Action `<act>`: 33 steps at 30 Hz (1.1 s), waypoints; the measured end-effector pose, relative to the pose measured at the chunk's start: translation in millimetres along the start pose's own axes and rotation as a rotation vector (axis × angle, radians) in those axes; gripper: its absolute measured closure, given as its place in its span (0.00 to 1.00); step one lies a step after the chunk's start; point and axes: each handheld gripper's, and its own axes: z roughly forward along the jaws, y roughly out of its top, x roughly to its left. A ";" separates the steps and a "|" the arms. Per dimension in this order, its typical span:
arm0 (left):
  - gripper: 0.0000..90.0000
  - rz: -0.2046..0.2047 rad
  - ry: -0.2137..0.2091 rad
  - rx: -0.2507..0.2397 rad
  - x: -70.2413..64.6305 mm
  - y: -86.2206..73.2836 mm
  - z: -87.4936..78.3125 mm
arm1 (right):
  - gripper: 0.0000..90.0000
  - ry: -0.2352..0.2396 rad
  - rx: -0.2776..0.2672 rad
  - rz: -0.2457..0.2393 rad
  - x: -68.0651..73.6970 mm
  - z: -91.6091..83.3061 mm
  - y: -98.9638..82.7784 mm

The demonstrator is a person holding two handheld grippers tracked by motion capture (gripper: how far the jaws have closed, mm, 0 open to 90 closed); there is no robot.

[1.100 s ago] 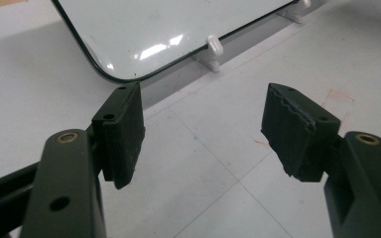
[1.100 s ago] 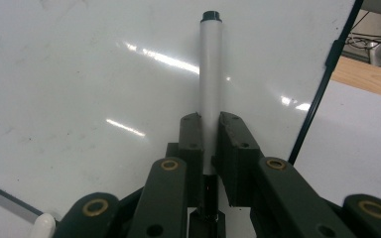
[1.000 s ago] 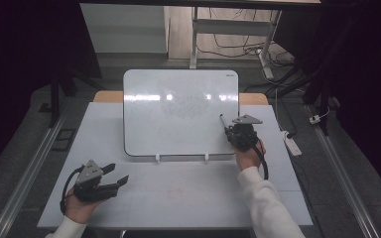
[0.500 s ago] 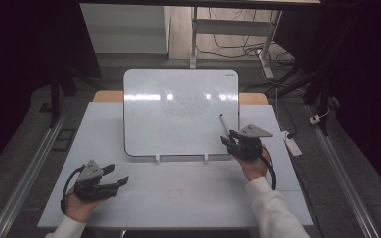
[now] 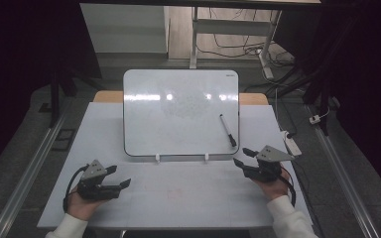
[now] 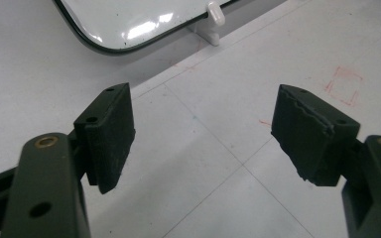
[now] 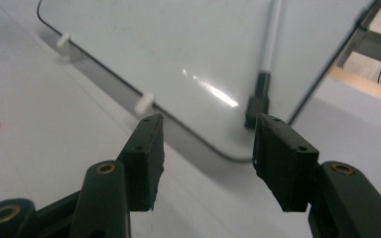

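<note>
Marker (image 5: 227,130) lies on whiteboard (image 5: 178,129), just ahead of R gripper (image 5: 244,157), whose jaws have just been opening, empty. L gripper (image 5: 119,177) open, empty, well apart. Looks like put-down done; next probably pull hands back w/o nudging it.

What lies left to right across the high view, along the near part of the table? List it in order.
left gripper → whiteboard → marker lying on the board's right side → right gripper → white power strip at the table's right edge.
</note>
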 end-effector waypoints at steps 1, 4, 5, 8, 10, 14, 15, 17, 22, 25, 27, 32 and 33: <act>0.27 0.000 0.001 0.002 0.1 -0.3 0.5 | 0.50 -0.002 0.004 0.002 -1.1 -2.3 -3.6; 0.27 0.003 0.006 0.011 0.1 -1.0 1.6 | 0.50 -0.018 0.034 0.017 -6.3 -11.2 -18.9; 0.27 0.005 0.006 0.013 0.3 -1.3 1.9 | 0.50 -0.024 0.042 0.025 -8.1 -13.9 -24.3; 0.26 0.006 0.011 0.018 0.5 -2.0 3.0 | 0.50 -0.044 0.064 0.045 -13.9 -20.5 -39.6; 0.26 0.006 0.014 0.021 0.5 -2.6 3.9 | 0.50 -0.050 0.077 0.060 -17.2 -23.2 -46.9; 0.26 0.012 0.021 0.027 -0.1 -3.2 5.0 | 0.50 -0.054 0.089 0.066 -18.9 -22.9 -51.8; 0.26 0.014 0.021 0.027 -0.2 -3.2 5.1 | 0.50 -0.051 0.089 0.064 -18.6 -22.2 -51.5; 0.26 0.015 0.022 0.026 -0.3 -3.2 5.2 | 0.50 -0.043 0.091 0.054 -16.6 -20.2 -50.5; 0.26 0.018 0.024 0.024 -0.3 -3.2 5.0 | 0.49 -0.027 0.102 0.030 -11.1 -15.5 -48.4; 0.26 0.021 0.024 0.023 -0.5 -3.2 4.8 | 0.49 -0.026 0.106 0.029 -9.9 -14.0 -48.0; 0.26 0.021 0.024 0.023 -0.5 -3.2 4.9 | 0.49 -0.025 0.111 0.031 -9.8 -13.8 -48.1; 0.26 0.023 0.025 0.022 -0.6 -3.1 4.8 | 0.49 -0.027 0.112 0.030 -10.0 -13.4 -48.1; 0.26 0.023 0.025 0.022 -0.6 -3.1 4.8 | 0.49 -0.027 0.112 0.030 -10.0 -13.4 -48.1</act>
